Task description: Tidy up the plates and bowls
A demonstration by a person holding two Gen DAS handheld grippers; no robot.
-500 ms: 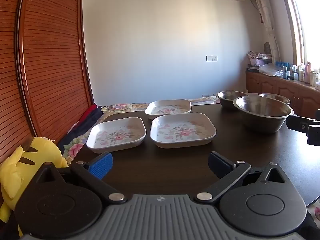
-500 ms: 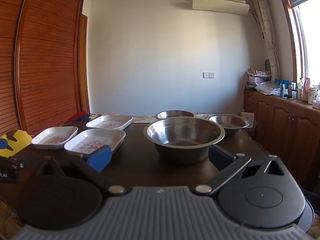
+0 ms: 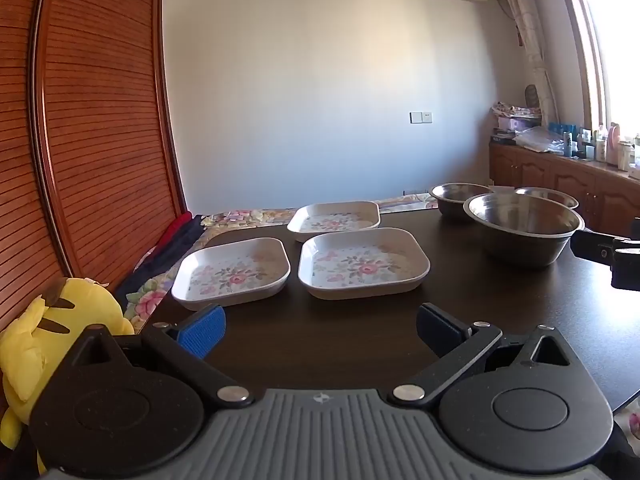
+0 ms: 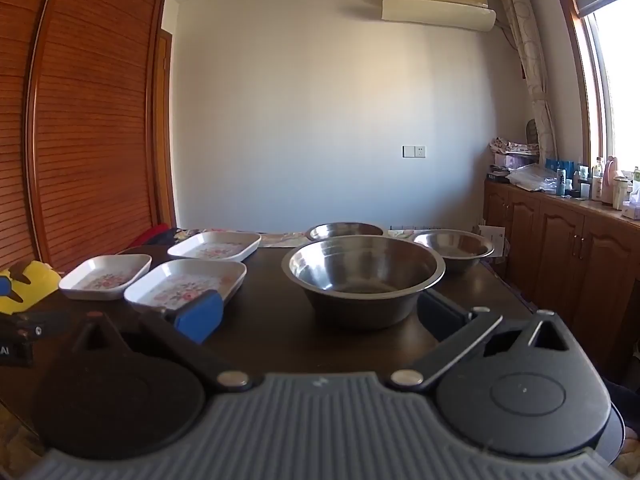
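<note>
The left gripper [image 3: 320, 326] hangs low over the near edge of the dark worktop [image 3: 320, 344], its jaws released and holding nothing, with bare wood between the blue pads [image 3: 202, 330]. Ahead of it sit 3 square plates with a pink flower print. The left plate [image 3: 232, 272] and the middle plate [image 3: 363, 263] lie side by side, close but apart. The far plate [image 3: 334, 220] lies behind the gap between them, near the far edge.

To the right stand 3 steel bowls. The big bowl [image 3: 522, 228] is nearest; the back bowl [image 3: 458, 200] is behind it to the left, and only the rim of the right bowl [image 3: 546, 196] shows over it. All 3 are upright and separate; none is nested. A black piece of the right gripper juts in at the right edge of this view.

The right gripper [image 4: 320, 314] is also released and empty, pointing at the big bowl [image 4: 362, 276], which stands just beyond its fingertips and between them. Whether the right fingertip touches the bowl's wall cannot be told. From here the back bowl [image 4: 345, 231] and the right bowl [image 4: 454, 248] sit behind it, and the 3 plates lie to the left, the middle plate [image 4: 186, 286] closest to the blue pad.

A yellow plush [image 3: 48, 344] sits off the worktop's left corner, beside a slatted wooden wardrobe [image 3: 88, 140]. A flowered bedcover [image 3: 240, 216] shows past the far edge.
</note>
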